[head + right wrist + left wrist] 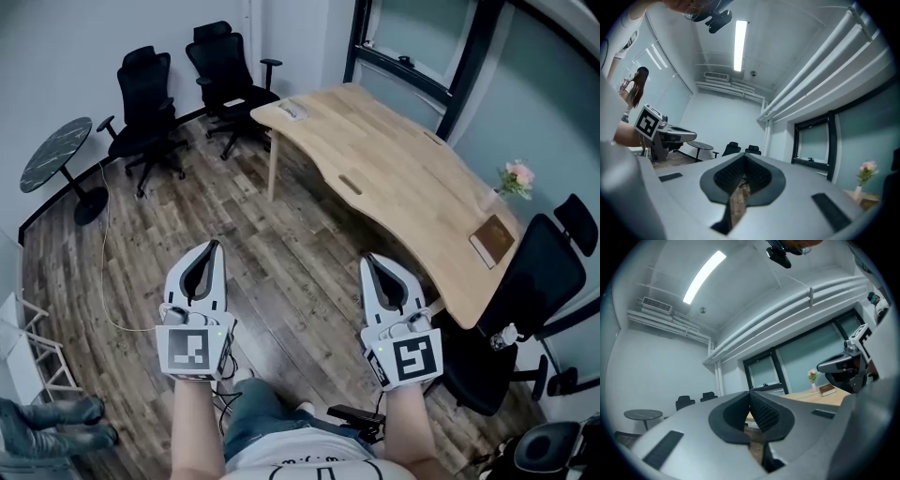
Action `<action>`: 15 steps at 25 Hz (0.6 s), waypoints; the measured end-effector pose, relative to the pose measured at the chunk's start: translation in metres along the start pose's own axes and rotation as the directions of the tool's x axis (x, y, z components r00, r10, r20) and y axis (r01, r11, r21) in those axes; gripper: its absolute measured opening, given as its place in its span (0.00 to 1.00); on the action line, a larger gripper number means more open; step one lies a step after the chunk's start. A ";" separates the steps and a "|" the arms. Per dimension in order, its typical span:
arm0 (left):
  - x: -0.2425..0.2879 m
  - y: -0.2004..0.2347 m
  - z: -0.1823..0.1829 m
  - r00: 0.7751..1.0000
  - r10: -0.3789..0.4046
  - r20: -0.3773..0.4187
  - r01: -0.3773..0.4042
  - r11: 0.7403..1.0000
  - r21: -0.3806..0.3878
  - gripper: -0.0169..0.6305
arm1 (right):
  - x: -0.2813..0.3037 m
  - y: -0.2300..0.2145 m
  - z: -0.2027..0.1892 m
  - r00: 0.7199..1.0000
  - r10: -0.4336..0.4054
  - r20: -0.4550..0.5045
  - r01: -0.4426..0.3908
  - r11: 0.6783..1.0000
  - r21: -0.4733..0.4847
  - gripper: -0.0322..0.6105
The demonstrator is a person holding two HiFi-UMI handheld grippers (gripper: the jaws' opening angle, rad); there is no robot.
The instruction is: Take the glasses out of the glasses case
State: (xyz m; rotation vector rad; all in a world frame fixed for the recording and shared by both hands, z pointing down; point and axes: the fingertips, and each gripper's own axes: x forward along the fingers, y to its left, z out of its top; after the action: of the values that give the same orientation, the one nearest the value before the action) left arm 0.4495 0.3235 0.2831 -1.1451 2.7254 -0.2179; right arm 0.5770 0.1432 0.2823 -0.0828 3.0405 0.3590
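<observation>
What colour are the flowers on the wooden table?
Pink flowers, clearest in the head view.

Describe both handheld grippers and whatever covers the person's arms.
The left gripper and right gripper match: pale grey shells tapering to pointed tongs lined with black textured pads. Each carries a white cube printed with black square markers at the rear. Thin dark cables hang under the left one. Forearms are unsleeved; a white T-shirt shows below.

We are holding the left gripper [214, 247] beside the right gripper [369, 261] over the floor [291, 272]; the desk [394, 173] is standing ahead, rightward; chairs [150, 103] are standing beyond its left end.
</observation>
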 end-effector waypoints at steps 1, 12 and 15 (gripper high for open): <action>0.006 0.009 -0.002 1.000 0.004 0.007 -0.004 1.000 -0.001 0.05 | 0.010 0.002 0.000 1.000 0.002 0.000 -0.002 1.000 -0.005 0.07; 0.111 0.160 -0.039 0.999 -0.035 0.029 0.035 0.999 -0.006 0.05 | 0.187 0.050 -0.007 0.999 -0.032 -0.011 0.032 0.999 0.005 0.07; 0.141 0.187 -0.044 0.997 -0.072 0.036 0.072 0.997 -0.007 0.05 | 0.231 0.060 -0.006 0.998 -0.057 -0.011 0.057 0.998 0.003 0.07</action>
State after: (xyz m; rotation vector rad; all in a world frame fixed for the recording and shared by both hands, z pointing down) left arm 0.2133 0.3546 0.2736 -1.2389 2.6592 -0.1935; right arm 0.3432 0.1902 0.2825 -0.1715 3.0419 0.3497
